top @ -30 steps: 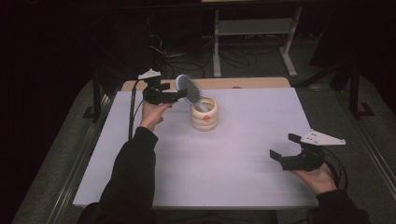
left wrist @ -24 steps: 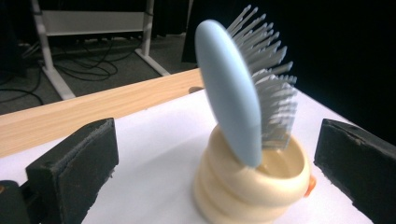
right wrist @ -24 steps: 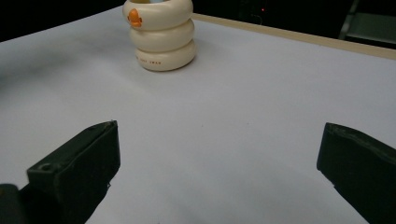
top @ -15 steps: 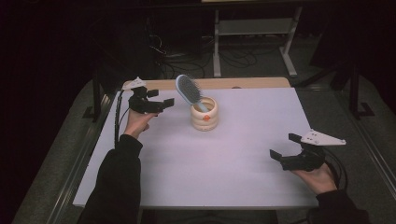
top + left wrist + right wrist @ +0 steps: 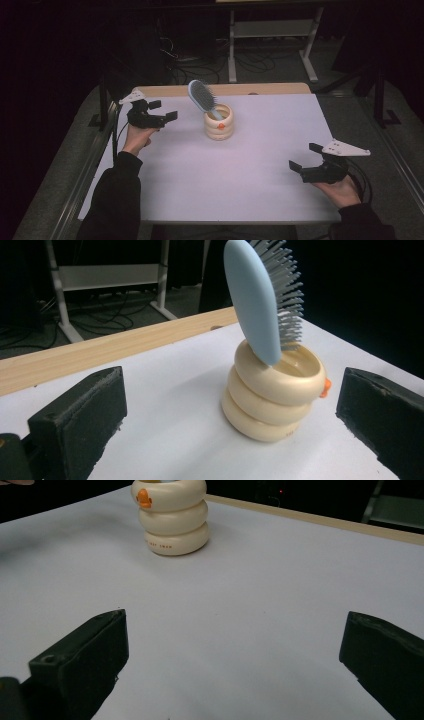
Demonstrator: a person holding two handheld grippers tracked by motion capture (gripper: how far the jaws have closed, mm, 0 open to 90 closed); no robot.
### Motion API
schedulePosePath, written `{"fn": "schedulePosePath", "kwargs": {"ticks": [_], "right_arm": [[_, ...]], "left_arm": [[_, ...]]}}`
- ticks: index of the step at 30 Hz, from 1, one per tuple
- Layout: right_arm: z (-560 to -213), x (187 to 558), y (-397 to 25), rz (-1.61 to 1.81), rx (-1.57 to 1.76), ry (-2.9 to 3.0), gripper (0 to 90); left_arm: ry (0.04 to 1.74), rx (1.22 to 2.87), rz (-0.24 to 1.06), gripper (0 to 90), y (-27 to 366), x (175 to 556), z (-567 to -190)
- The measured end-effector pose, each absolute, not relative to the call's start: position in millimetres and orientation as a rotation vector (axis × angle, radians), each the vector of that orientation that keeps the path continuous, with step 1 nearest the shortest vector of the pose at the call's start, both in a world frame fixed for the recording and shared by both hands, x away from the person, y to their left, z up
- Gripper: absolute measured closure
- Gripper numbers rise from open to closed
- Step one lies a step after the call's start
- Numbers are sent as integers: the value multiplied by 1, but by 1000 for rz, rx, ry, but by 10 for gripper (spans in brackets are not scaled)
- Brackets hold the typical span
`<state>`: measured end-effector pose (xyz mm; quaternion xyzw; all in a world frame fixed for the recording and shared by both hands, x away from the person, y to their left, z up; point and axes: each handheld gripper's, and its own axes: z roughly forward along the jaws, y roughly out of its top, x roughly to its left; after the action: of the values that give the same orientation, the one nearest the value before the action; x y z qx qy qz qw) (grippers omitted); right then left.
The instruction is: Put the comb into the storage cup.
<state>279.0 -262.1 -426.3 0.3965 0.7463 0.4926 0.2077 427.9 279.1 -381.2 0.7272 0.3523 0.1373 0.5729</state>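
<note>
We see a pale blue plastic hairbrush with grey bristles (image 5: 260,300) standing handle-down in a cream holder shaped like three stacked glossy rings (image 5: 272,400), set toward the far middle of the white table top (image 5: 225,185). The brush looks light and stiff; we would take it by the smooth oval back and bristle face, above the rim, since the handle is buried. The holder seems slick and, we think, ceramic, though the dim light leaves that unsure; it could tip if the brush is dragged sideways.

The left gripper (image 5: 157,112) hovers just left of the holder, jaws spread and empty. The right gripper (image 5: 306,159) rests well apart at the near right, jaws likewise spread on nothing. A wooden edge strip (image 5: 100,350) runs behind; nothing blocks either approach.
</note>
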Motion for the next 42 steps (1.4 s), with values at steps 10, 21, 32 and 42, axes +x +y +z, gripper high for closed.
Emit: {"fn": "schedulePosePath", "kwargs": {"ticks": [10,21,32,42], "right_arm": [[-427,279,-262,1371,1100,2082,0],[-426,278,-262,1372,1094,2080,0],[-427,279,-262,1368,1084,2089,0],[-428,279,-261,1363,1083,2096,0]], "left_arm": [[816,1708,322,0,289,410,-386],[817,1719,345,0,303,392,-393],[836,1715,360,0,320,373,-398],[865,1689,394,0,336,352,-413]]}}
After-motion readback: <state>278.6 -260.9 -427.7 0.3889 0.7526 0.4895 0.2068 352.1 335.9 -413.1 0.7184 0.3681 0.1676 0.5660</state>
